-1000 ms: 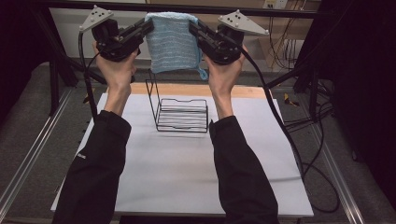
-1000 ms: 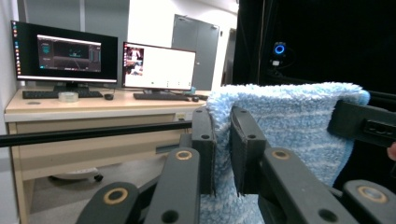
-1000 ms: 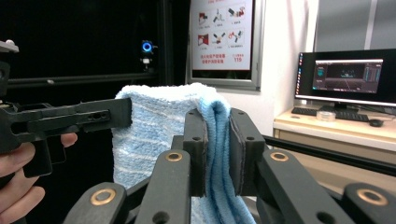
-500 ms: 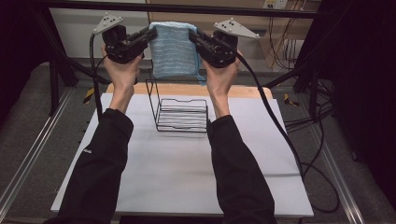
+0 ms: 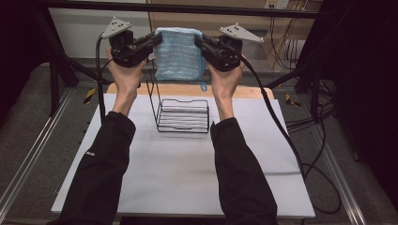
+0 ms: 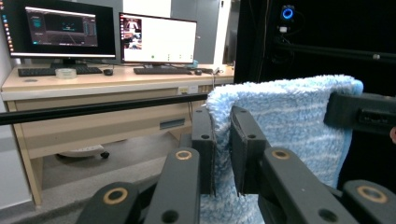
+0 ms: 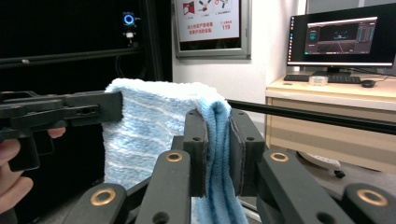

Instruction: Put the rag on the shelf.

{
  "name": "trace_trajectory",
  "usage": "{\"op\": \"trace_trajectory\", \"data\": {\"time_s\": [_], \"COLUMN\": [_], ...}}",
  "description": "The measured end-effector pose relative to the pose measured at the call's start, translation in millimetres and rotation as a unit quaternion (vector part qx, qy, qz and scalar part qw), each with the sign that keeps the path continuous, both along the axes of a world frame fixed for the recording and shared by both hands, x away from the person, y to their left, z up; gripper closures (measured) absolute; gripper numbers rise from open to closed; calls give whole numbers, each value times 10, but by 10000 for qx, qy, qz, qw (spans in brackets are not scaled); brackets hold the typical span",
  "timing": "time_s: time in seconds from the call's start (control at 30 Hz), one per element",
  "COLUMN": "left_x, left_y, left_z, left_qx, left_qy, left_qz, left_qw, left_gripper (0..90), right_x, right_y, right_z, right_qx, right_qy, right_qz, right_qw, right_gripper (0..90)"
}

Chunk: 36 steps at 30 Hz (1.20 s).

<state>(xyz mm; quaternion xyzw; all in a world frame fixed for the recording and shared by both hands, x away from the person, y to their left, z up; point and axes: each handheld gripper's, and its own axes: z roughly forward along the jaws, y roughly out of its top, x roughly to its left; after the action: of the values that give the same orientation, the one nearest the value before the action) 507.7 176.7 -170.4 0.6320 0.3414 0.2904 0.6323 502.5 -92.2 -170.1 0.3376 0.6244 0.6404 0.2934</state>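
A folded light-blue towel [image 5: 178,54] hangs stretched between my two grippers, high above the far end of the table. My left gripper [image 5: 156,41] is shut on the towel's left top corner; in the left gripper view its jaws pinch the fluffy edge [image 6: 223,140]. My right gripper [image 5: 201,43] is shut on the right top corner, where the folded layers [image 7: 217,140] sit between its pads. A black wire rack [image 5: 182,115] stands on the white table [image 5: 178,178] right below the towel.
A wooden strip [image 5: 263,91] runs along the table's far edge. A black frame bar [image 5: 234,9] crosses overhead behind the towel. Cables trail down the right side of the table [image 5: 281,136]. Desks with monitors [image 6: 70,32] stand beyond.
Both grippers have sunk a little with the towel held between them, bringing it lower over the wire rack. The grips have not changed.
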Motion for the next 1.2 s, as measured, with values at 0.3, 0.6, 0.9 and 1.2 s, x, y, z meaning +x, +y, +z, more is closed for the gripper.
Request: {"op": "trace_trajectory", "data": {"time_s": [0.3, 0.6, 0.9, 1.2], "left_x": [37, -45, -149, -248], "left_y": [-59, 44, 108, 132], "left_z": [-287, -477, -524, -539], "left_qx": [197, 124, 111, 217], "left_qy": [141, 275, 330, 306], "left_qz": [-108, -256, -459, -563], "left_qw": [9996, 9992, 9983, 9977], "left_gripper": [806, 804, 801, 797], "right_x": [22, -45, -123, -181], "right_y": [-97, -82, -91, -105], "right_z": [-261, -443, -539, -555], "right_qx": [-73, -149, -175, -307], "right_qy": [145, 206, 221, 208], "right_qz": [-18, 187, 339, 466], "right_qw": [9999, 9995, 9990, 9982], "right_gripper": [794, 793, 790, 784]}}
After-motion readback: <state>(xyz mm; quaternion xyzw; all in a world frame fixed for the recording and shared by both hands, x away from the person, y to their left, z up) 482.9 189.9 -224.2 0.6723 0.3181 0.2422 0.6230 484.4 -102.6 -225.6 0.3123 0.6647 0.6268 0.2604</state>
